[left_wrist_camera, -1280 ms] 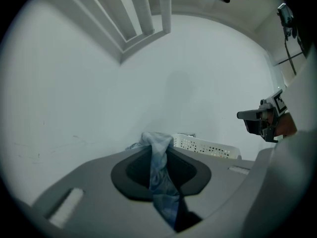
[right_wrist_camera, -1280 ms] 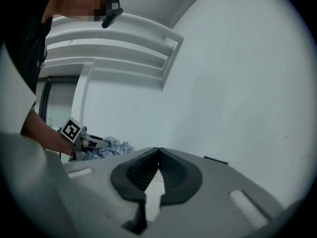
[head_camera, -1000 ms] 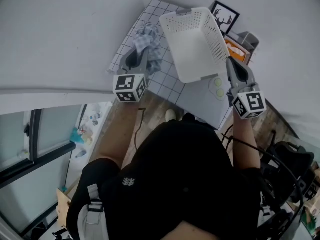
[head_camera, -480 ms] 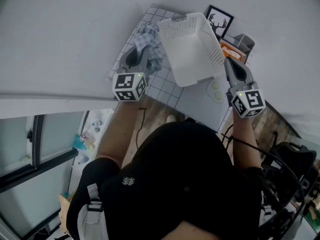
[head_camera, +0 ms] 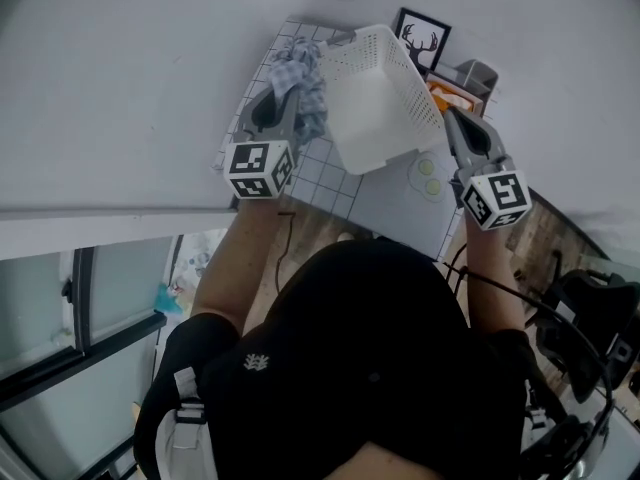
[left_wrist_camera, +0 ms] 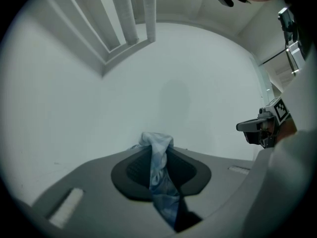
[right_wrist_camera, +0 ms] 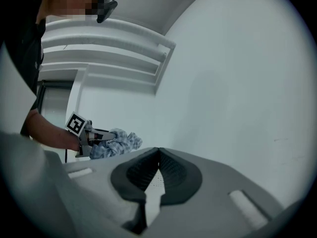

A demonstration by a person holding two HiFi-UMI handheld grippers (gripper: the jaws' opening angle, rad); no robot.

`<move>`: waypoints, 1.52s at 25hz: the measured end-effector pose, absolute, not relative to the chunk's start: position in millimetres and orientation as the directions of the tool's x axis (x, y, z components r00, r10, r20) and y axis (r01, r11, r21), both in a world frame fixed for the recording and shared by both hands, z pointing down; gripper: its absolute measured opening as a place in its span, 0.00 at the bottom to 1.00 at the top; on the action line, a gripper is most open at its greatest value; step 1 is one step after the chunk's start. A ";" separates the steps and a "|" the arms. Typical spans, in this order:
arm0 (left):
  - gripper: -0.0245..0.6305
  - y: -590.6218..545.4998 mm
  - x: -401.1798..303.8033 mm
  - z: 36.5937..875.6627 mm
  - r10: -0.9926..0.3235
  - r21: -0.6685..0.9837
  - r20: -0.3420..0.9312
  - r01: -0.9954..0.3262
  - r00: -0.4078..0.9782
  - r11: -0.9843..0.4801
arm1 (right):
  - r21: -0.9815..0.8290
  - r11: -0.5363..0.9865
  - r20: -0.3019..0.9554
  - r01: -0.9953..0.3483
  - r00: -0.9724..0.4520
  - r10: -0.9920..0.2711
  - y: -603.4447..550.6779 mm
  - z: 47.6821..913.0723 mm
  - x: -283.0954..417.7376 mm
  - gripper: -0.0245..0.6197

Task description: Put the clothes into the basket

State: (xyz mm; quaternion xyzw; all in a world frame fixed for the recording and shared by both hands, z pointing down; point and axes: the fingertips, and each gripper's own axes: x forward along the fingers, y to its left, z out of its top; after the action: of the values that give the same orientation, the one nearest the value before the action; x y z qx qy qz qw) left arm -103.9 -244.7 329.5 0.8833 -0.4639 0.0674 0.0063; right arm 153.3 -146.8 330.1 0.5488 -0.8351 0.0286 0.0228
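A blue-and-white checked cloth [head_camera: 300,76] hangs bunched from my left gripper [head_camera: 289,103], which is shut on it; the same cloth [left_wrist_camera: 159,168] shows pinched between the pads in the left gripper view. The cloth sits right against the left rim of the white perforated basket [head_camera: 385,98], which is raised and tilted. My right gripper [head_camera: 452,120] is shut on the basket's right rim; a white perforated strip of the basket [right_wrist_camera: 154,183] shows between its pads. From the right gripper view, the left gripper [right_wrist_camera: 98,136] and cloth [right_wrist_camera: 119,142] are at the left.
A white tiled tabletop [head_camera: 320,168] lies under the basket. A framed deer picture [head_camera: 421,40] and a grey box with orange contents [head_camera: 458,90] stand behind it. A grey mat with two green round things [head_camera: 430,173] lies to the right. Wooden floor below.
The cloth and the basket have drawn together: the cloth, earlier apart from the basket, now hangs against its left rim. Both grippers stay shut.
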 end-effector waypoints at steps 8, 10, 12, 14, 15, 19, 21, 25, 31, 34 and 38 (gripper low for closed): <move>0.14 -251.7 -71.5 321.6 -0.780 -0.053 0.109 -0.780 0.617 -0.624 | -0.030 0.364 0.069 -0.931 -0.365 -0.928 -142.0 333.7 169.0 0.04; 0.14 -253.9 -64.1 321.0 -0.769 -0.054 0.108 -0.768 0.630 -0.638 | -0.029 0.355 0.071 -0.934 -0.356 -0.932 -142.0 333.7 173.3 0.04; 0.14 -256.4 -57.0 320.7 -0.760 -0.054 0.106 -0.760 0.641 -0.648 | -0.029 0.340 0.071 -0.940 -0.341 -0.937 -141.7 333.1 179.1 0.04; 0.14 -258.3 -49.8 320.8 -0.750 -0.050 0.106 -0.750 0.653 -0.660 | -0.030 0.325 0.069 -0.945 -0.326 -0.943 -141.1 332.5 184.4 0.04; 0.14 -258.9 -46.3 320.9 -0.744 -0.048 0.105 -0.744 0.660 -0.666 | -0.029 0.319 0.069 -0.947 -0.321 -0.945 -140.7 332.5 186.6 0.04; 0.14 -263.4 -34.7 320.8 -0.727 -0.047 0.105 -0.727 0.679 -0.685 | -0.028 0.306 0.069 -0.952 -0.307 -0.949 -140.8 331.8 191.7 0.04; 0.14 -266.0 -28.9 320.7 -0.719 -0.045 0.105 -0.719 0.687 -0.693 | -0.029 0.298 0.068 -0.954 -0.299 -0.952 -140.8 331.2 194.5 0.04; 0.14 -268.1 -15.2 321.3 -0.700 -0.042 0.105 -0.700 0.706 -0.713 | -0.026 0.277 0.066 -0.961 -0.278 -0.958 -139.2 330.0 203.0 0.04; 0.14 -270.9 5.2 320.4 -0.673 -0.040 0.105 -0.673 0.732 -0.739 | -0.025 0.246 0.062 -0.969 -0.248 -0.967 -136.8 327.6 216.4 0.04; 0.14 -274.7 16.8 322.3 -0.664 -0.036 0.110 -0.664 0.740 -0.747 | -0.029 0.237 0.063 -0.971 -0.238 -0.969 -138.8 328.9 225.2 0.04; 0.14 -275.3 26.8 322.9 -0.651 -0.031 0.108 -0.651 0.752 -0.758 | -0.028 0.221 0.065 -0.975 -0.222 -0.973 -137.5 329.3 232.1 0.04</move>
State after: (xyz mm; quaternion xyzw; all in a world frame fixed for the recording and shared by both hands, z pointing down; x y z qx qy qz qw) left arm 26.8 -275.3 322.9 0.9359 -0.3478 0.0560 0.0042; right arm 232.1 -137.5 329.3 0.6235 -0.7810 0.0310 0.0167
